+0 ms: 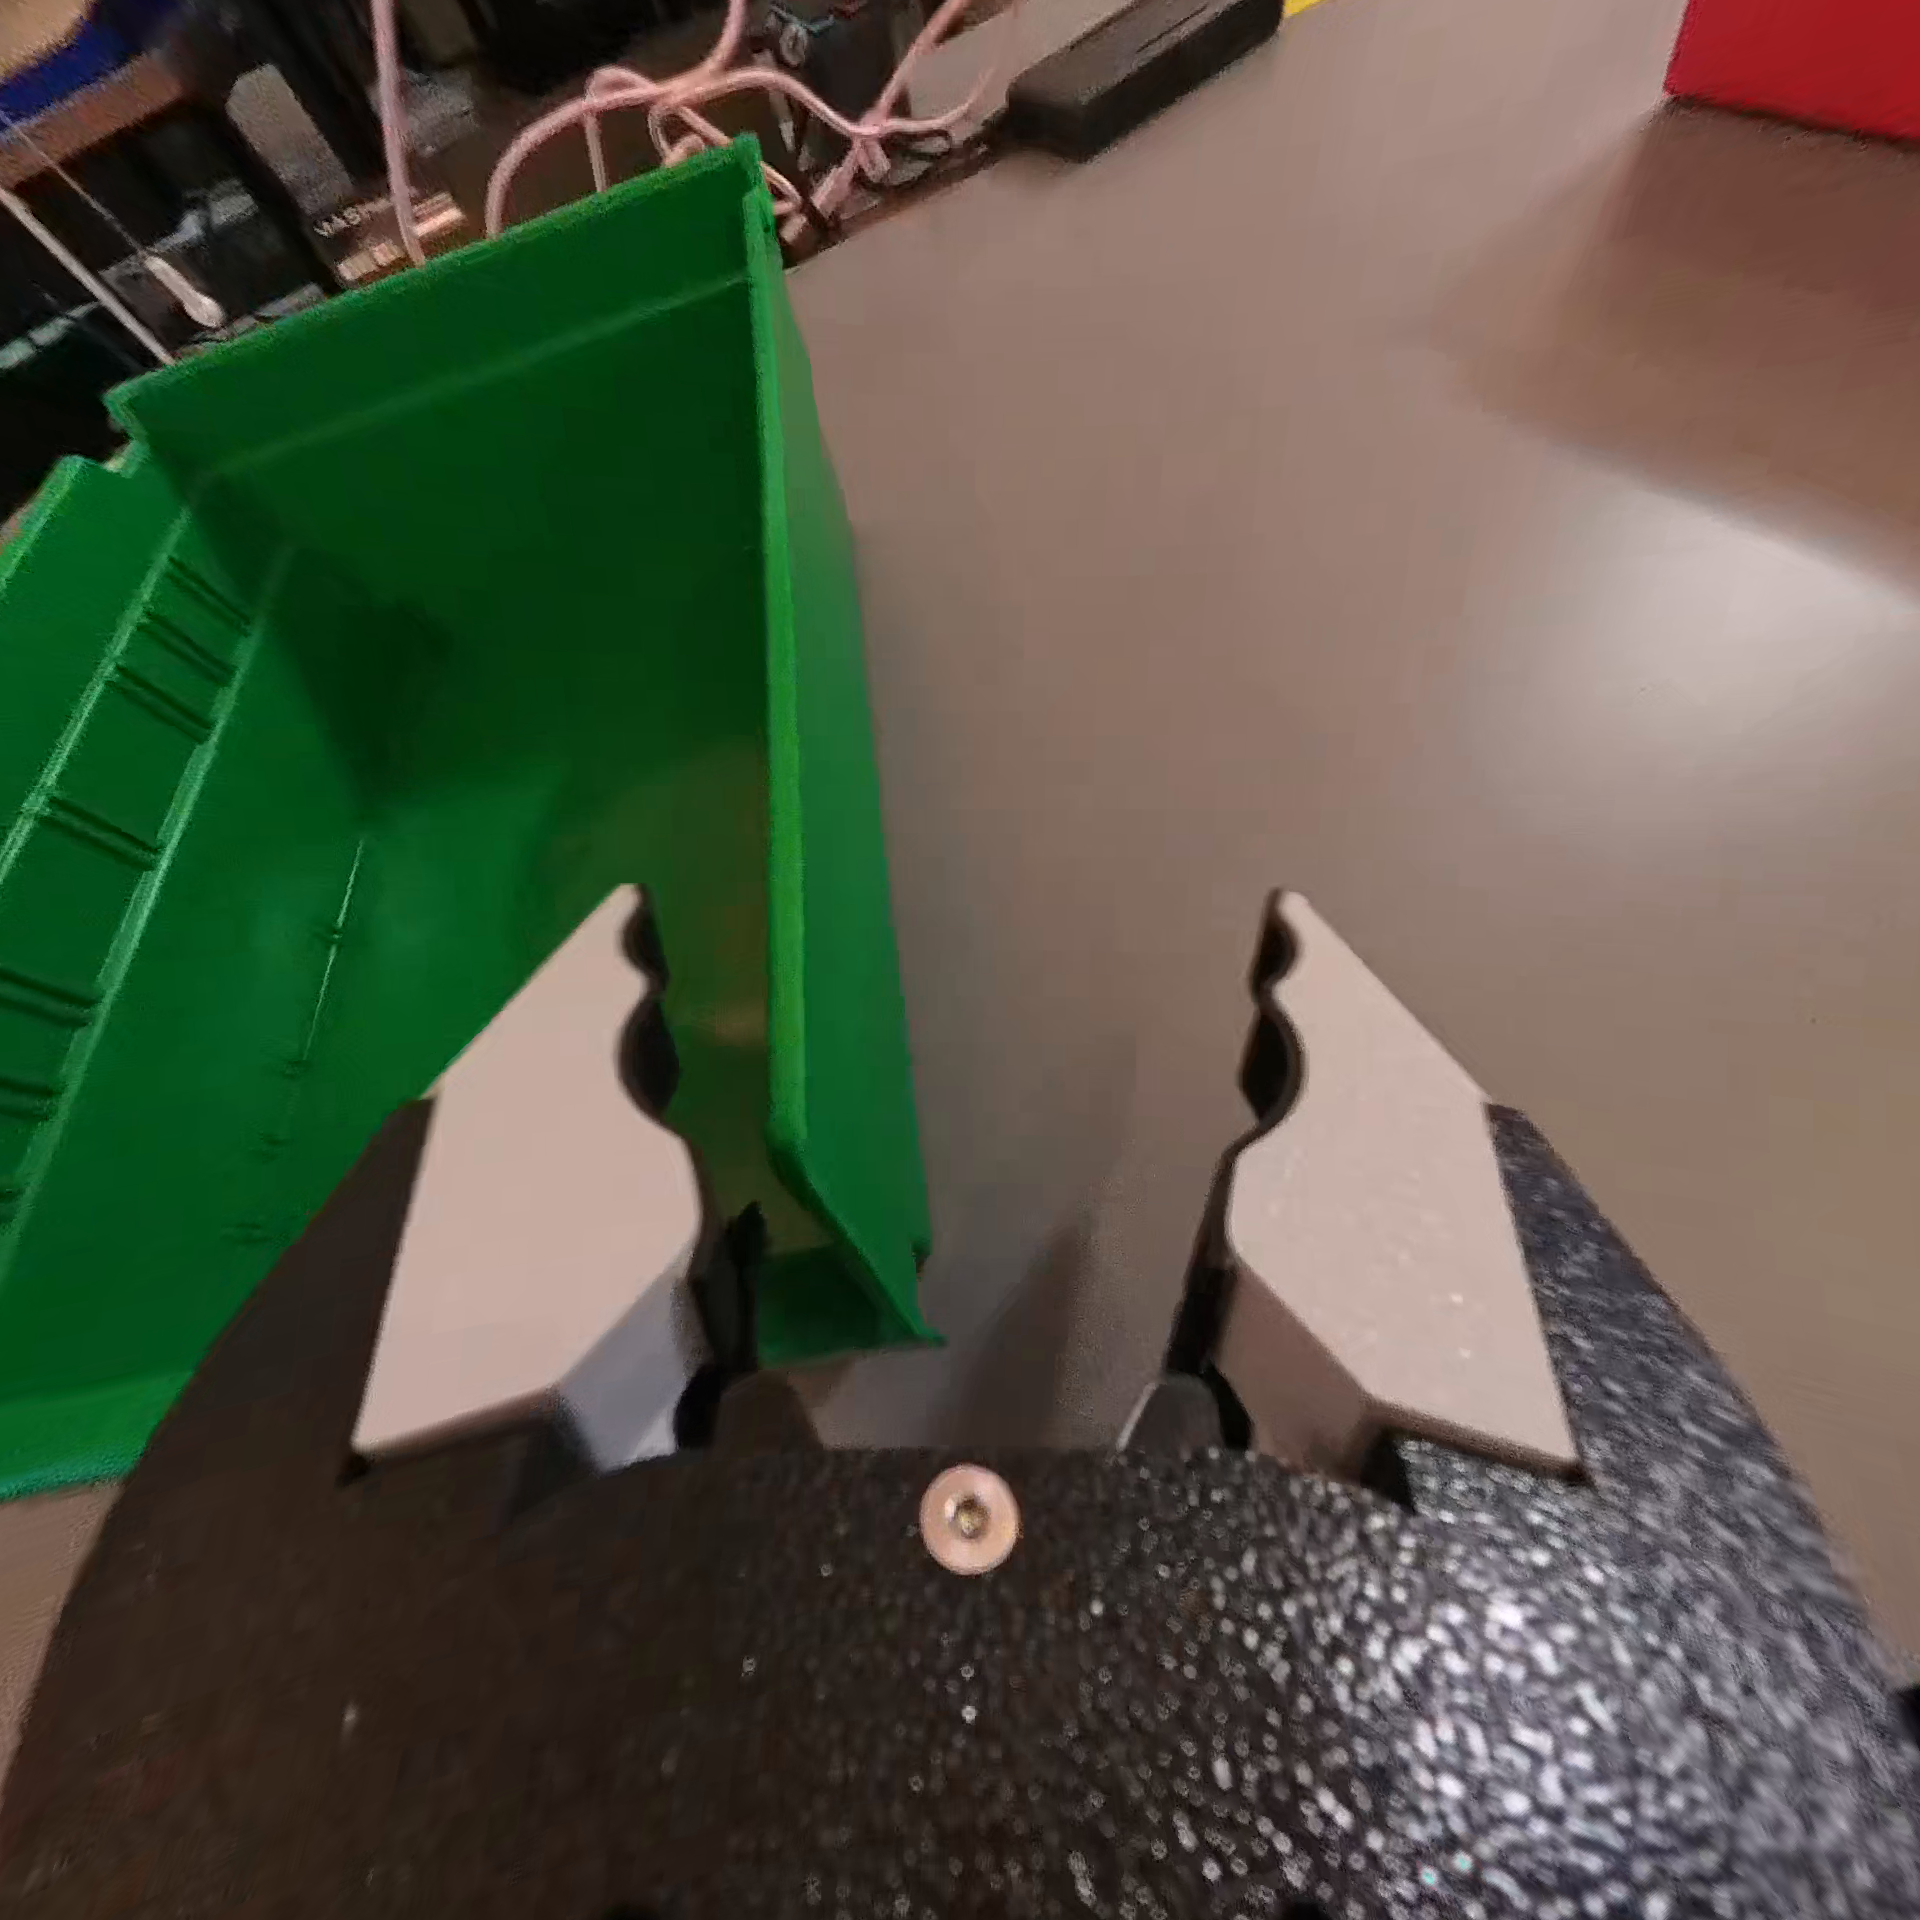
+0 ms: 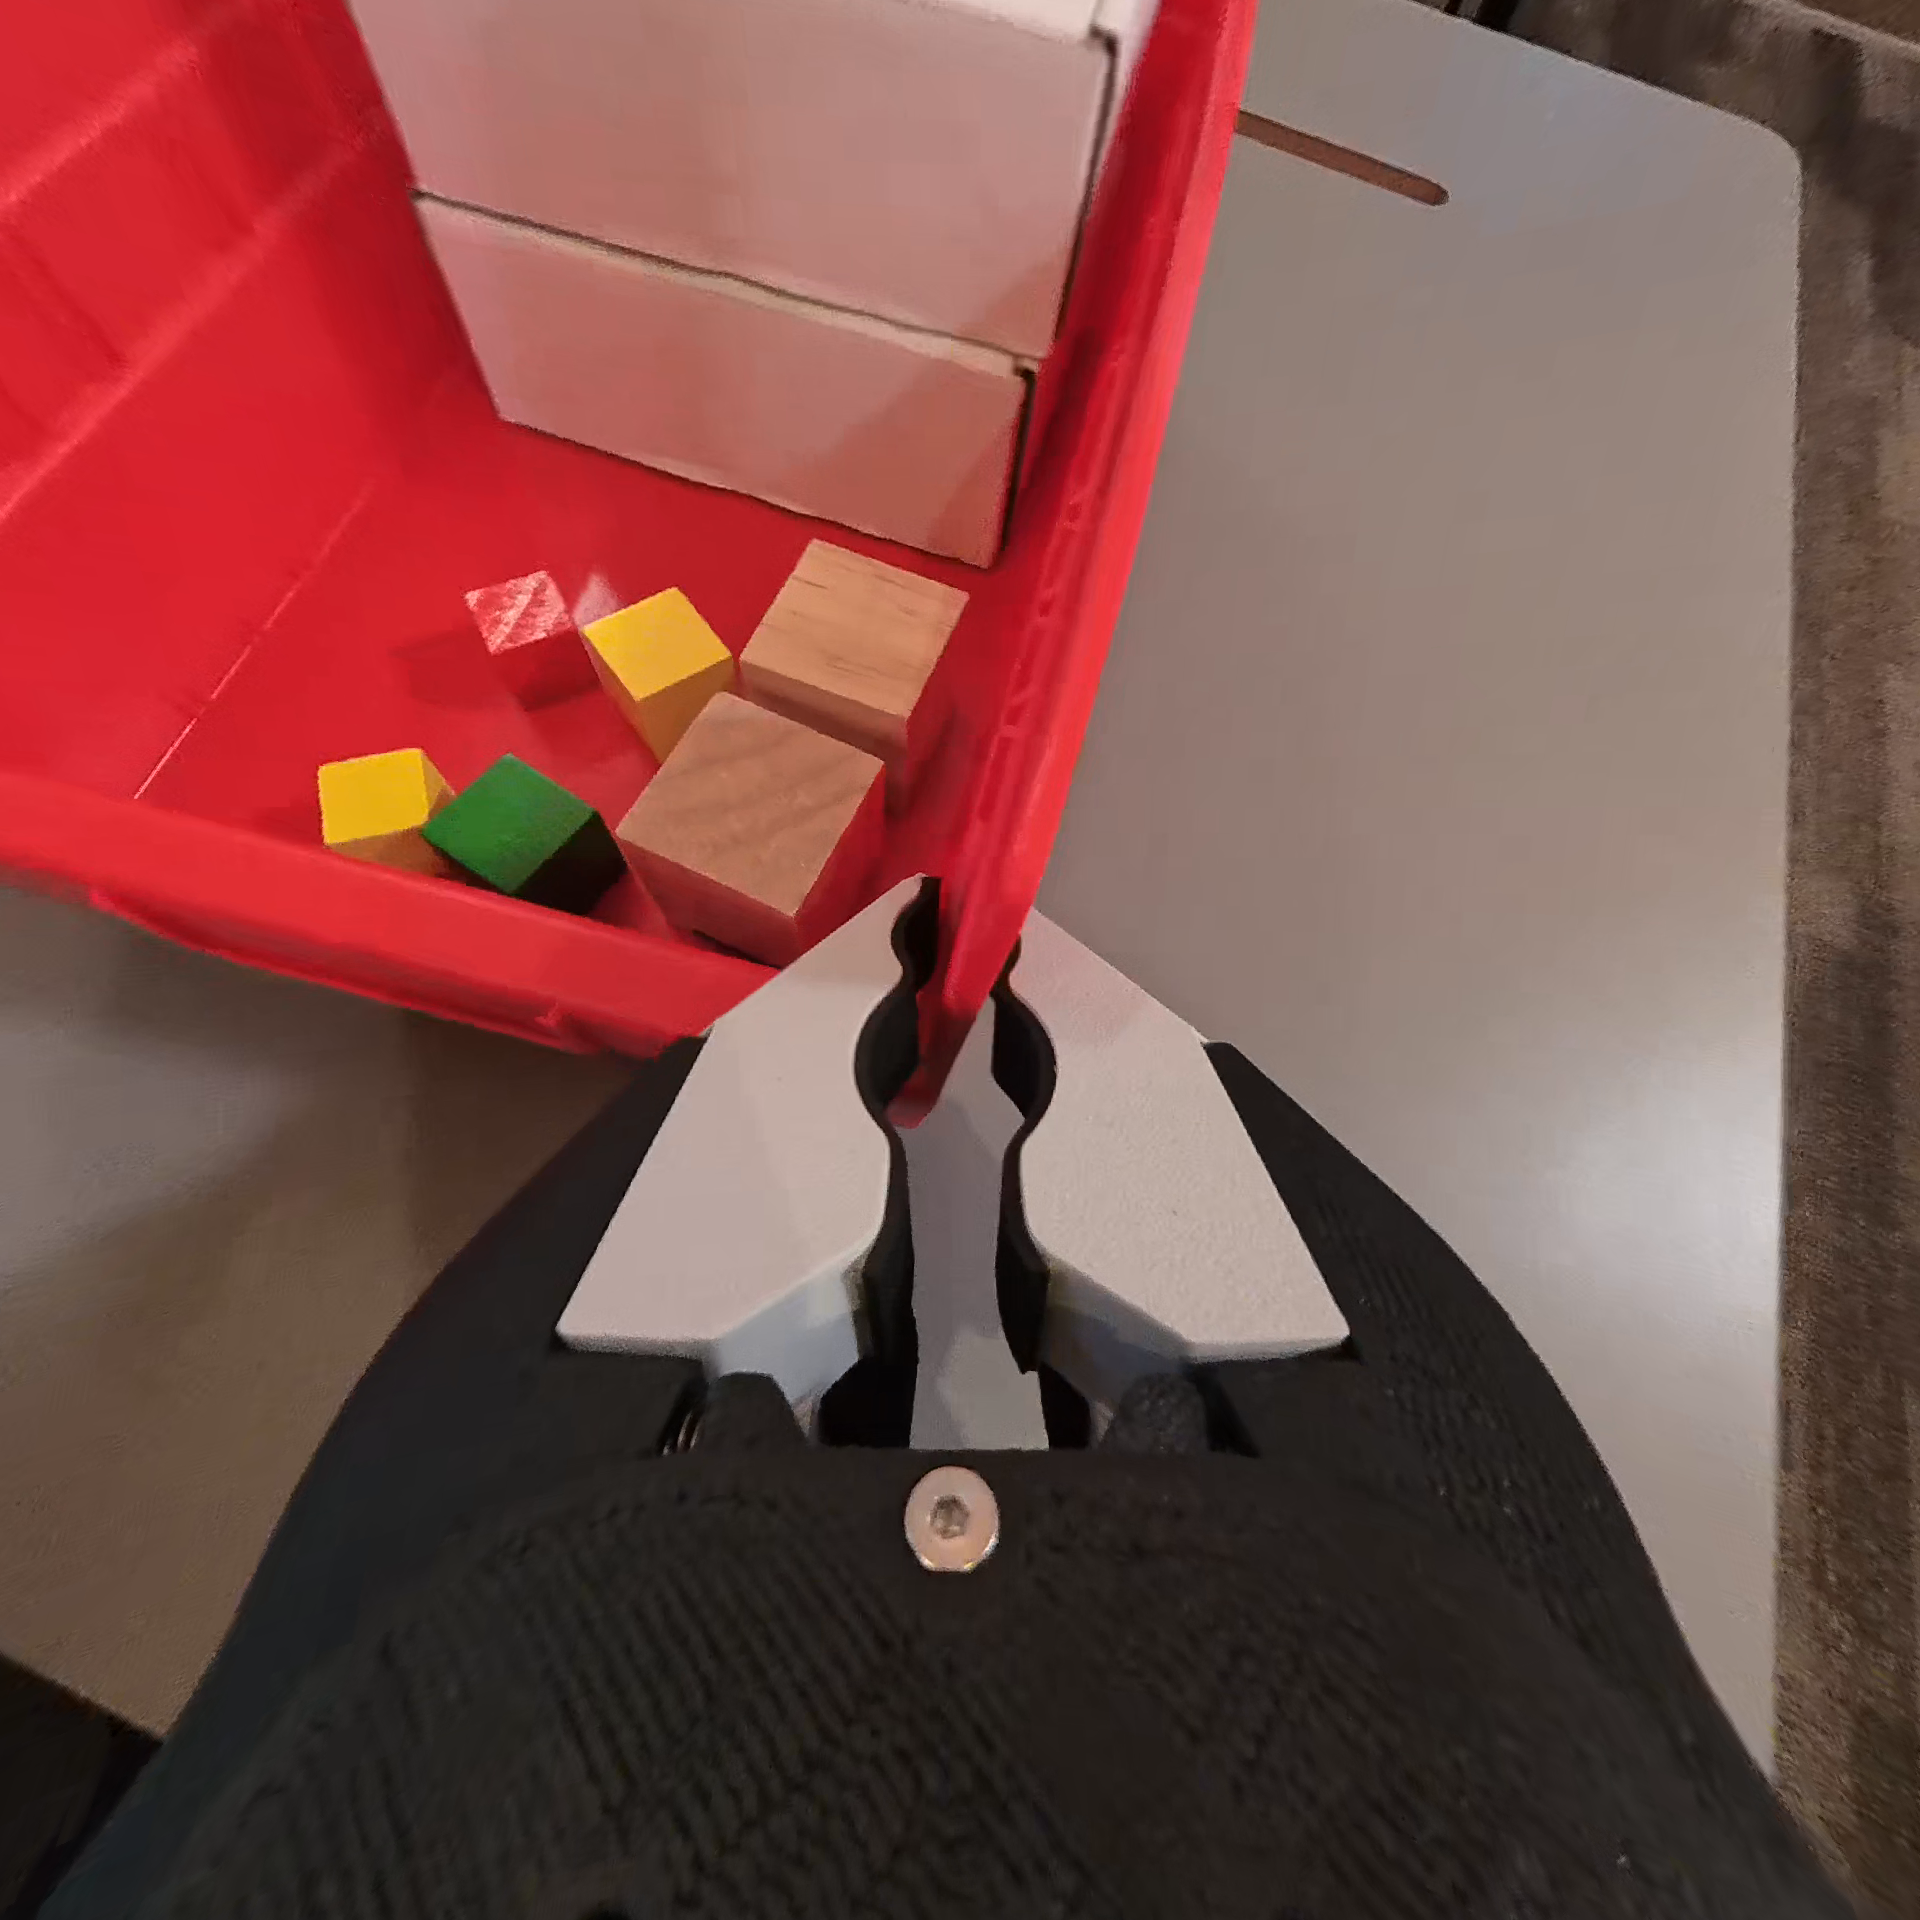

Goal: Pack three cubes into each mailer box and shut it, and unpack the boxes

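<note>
The left gripper (image 1: 956, 997) stands with its fingers wide apart astride the right wall of the green bin (image 1: 499, 644): the left finger (image 1: 582, 1039) is inside the bin, the right one over the table (image 1: 1351, 520), neither pressing the wall.

The right gripper (image 2: 961, 987) is clamped on the near right corner of the red bin (image 2: 208, 436), both pads against its wall. Inside the red bin, left to right: a yellow cube (image 2: 374, 795), a green cube (image 2: 514, 821), a red cube (image 2: 525, 623), another yellow cube (image 2: 655, 649) and two wooden cubes (image 2: 753, 805). Two white mailer boxes (image 2: 748, 343) sit stacked and shut at the bin's far end.
</note>
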A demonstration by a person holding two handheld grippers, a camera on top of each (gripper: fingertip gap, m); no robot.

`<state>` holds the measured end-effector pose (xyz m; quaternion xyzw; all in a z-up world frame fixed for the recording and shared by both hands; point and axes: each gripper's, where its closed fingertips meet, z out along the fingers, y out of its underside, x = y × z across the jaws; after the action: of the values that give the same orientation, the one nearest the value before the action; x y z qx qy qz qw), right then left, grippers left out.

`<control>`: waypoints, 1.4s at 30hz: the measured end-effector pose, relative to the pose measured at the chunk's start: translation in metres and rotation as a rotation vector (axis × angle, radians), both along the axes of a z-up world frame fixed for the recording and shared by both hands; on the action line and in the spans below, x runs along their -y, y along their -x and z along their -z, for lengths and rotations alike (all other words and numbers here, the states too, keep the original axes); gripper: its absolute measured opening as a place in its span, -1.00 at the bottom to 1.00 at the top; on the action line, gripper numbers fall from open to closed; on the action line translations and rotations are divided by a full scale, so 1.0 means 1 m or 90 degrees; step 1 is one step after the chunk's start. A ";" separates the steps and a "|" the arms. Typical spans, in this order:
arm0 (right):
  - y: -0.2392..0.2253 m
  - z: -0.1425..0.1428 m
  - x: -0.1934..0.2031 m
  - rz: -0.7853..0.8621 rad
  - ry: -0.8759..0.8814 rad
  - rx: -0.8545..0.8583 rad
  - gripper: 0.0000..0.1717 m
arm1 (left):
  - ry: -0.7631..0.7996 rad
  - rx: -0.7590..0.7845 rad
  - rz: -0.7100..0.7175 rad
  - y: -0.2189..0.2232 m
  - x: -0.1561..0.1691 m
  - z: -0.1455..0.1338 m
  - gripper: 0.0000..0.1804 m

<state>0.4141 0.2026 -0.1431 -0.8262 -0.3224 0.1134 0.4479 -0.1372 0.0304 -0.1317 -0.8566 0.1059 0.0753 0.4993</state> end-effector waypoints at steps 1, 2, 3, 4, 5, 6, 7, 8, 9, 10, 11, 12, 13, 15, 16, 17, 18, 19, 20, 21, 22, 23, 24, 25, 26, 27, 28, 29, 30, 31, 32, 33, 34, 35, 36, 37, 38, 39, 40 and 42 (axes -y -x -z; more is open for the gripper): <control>0.004 0.000 0.004 0.000 -0.002 0.002 -0.94 | 0.018 -0.005 0.012 0.001 0.000 0.004 0.09; 0.008 0.000 0.007 0.002 -0.006 0.003 -0.94 | 0.024 -0.022 0.004 0.008 0.000 0.005 -0.07; 0.012 0.000 0.011 0.003 -0.009 0.004 -0.93 | 0.033 -0.030 -0.006 0.014 0.001 0.004 -0.27; 0.017 0.000 0.014 0.003 -0.012 0.006 -0.93 | 0.037 -0.024 -0.010 0.019 0.002 0.002 -0.41; 0.021 0.000 0.018 0.004 -0.017 0.012 -0.93 | 0.037 -0.010 -0.002 0.020 0.002 0.001 -0.50; 0.024 0.001 0.021 0.007 -0.024 0.022 -0.92 | 0.036 0.003 0.014 0.019 0.002 0.000 -0.53; 0.028 0.000 0.024 0.009 -0.030 0.031 -0.92 | 0.030 0.009 0.031 0.017 0.001 -0.001 -0.55; 0.031 0.000 0.026 0.012 -0.033 0.038 -0.92 | 0.022 0.010 0.043 0.017 -0.001 -0.002 -0.59; 0.034 0.000 0.028 0.014 -0.036 0.043 -0.91 | 0.018 0.009 0.046 0.018 -0.003 -0.001 -0.60; 0.038 -0.001 0.029 0.015 -0.038 0.046 -0.91 | 0.018 0.006 0.047 0.018 -0.006 0.000 -0.60; 0.043 -0.001 0.030 0.014 -0.040 0.046 -0.91 | 0.018 0.003 0.050 0.018 -0.008 0.002 -0.58; 0.049 -0.001 0.031 0.011 -0.041 0.044 -0.91 | 0.019 0.002 0.051 0.017 -0.010 0.005 -0.60; 0.055 0.000 0.032 0.008 -0.041 0.041 -0.91 | 0.020 0.004 0.056 0.015 -0.012 0.007 -0.67; 0.070 0.000 0.035 -0.004 -0.043 0.034 -0.91 | 0.005 0.004 0.039 0.017 -0.015 0.008 -0.78; 0.078 0.000 0.036 -0.010 -0.044 0.031 -0.91 | -0.002 -0.005 0.024 0.021 -0.016 0.007 -0.84; 0.087 -0.001 0.037 -0.014 -0.046 0.026 -0.92 | -0.013 -0.021 0.007 0.027 -0.015 0.005 -0.92; 0.097 -0.001 0.039 -0.020 -0.048 0.020 -0.92 | -0.025 -0.039 -0.003 0.033 -0.014 0.004 -0.93; 0.107 -0.001 0.041 -0.025 -0.048 0.014 -0.92 | -0.031 -0.040 0.002 0.033 -0.013 0.003 -0.93; 0.118 -0.001 0.043 -0.030 -0.050 0.010 -0.92 | -0.041 -0.038 0.003 0.034 -0.011 0.002 -0.94; 0.129 -0.001 0.044 -0.034 -0.051 0.007 -0.92 | -0.051 -0.043 0.004 0.035 -0.008 0.000 -0.93; 0.140 -0.001 0.046 -0.040 -0.051 0.004 -0.92 | -0.063 -0.046 0.002 0.036 -0.006 -0.002 -0.93; 0.152 -0.001 0.048 -0.047 -0.051 0.005 -0.92 | -0.083 -0.043 -0.003 0.037 -0.002 -0.007 -0.94; 0.163 -0.001 0.049 -0.050 -0.052 0.004 -0.92 | -0.108 -0.038 -0.010 0.038 0.003 -0.014 -0.93; 0.175 -0.002 0.050 -0.053 -0.052 -0.001 -0.92 | -0.137 -0.032 -0.019 0.041 0.008 -0.022 -0.93; 0.187 -0.002 0.051 -0.056 -0.049 -0.008 -0.92 | -0.166 -0.030 -0.029 0.045 0.014 -0.031 -0.93; 0.199 -0.001 0.052 -0.055 -0.047 -0.019 -0.92 | -0.192 -0.034 -0.037 0.050 0.020 -0.040 -0.93; 0.212 -0.002 0.053 -0.050 -0.047 -0.035 -0.92 | -0.218 -0.046 -0.047 0.055 0.027 -0.049 -0.93; 0.226 -0.001 0.055 -0.047 -0.047 -0.052 -0.92 | -0.244 -0.056 -0.057 0.061 0.033 -0.058 -0.94; 0.240 -0.001 0.057 -0.048 -0.050 -0.068 -0.92 | -0.274 -0.067 -0.070 0.067 0.040 -0.067 -0.94; 0.255 -0.002 0.061 -0.051 -0.054 -0.078 -0.91 | -0.303 -0.076 -0.085 0.072 0.047 -0.076 -0.94; 0.269 -0.002 0.064 -0.054 -0.059 -0.086 -0.91 | -0.330 -0.082 -0.100 0.076 0.053 -0.084 -0.94; 0.285 -0.002 0.067 -0.059 -0.064 -0.094 -0.90 | -0.355 -0.089 -0.114 0.080 0.059 -0.091 -0.94; 0.300 -0.003 0.071 -0.065 -0.066 -0.107 -0.89 | -0.374 -0.097 -0.124 0.083 0.064 -0.097 -0.94; 0.316 -0.003 0.075 -0.074 -0.066 -0.119 -0.88 | -0.390 -0.106 -0.132 0.087 0.068 -0.102 -0.94; 0.331 -0.004 0.078 -0.086 -0.065 -0.124 -0.87 | -0.402 -0.115 -0.139 0.089 0.072 -0.105 -0.94; 0.346 -0.005 0.081 -0.097 -0.061 -0.130 -0.87 | -0.412 -0.123 -0.144 0.091 0.075 -0.108 -0.94; 0.361 -0.004 0.083 -0.108 -0.056 -0.133 -0.87 | -0.421 -0.130 -0.148 0.092 0.078 -0.110 -0.94; 0.376 -0.004 0.083 -0.117 -0.050 -0.137 -0.87 | -0.428 -0.138 -0.152 0.093 0.080 -0.111 -0.93; 0.390 -0.004 0.084 -0.125 -0.042 -0.141 -0.87 | -0.434 -0.150 -0.157 0.093 0.081 -0.113 -0.93; 0.419 -0.004 0.089 -0.142 -0.027 -0.152 -0.87 | -0.443 -0.176 -0.168 0.094 0.082 -0.114 -0.93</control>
<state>-0.0050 0.1139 -0.1388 -0.7562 -0.3591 0.2533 0.4849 -0.2307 -0.0520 -0.0180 -0.6242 0.0294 0.2845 0.7271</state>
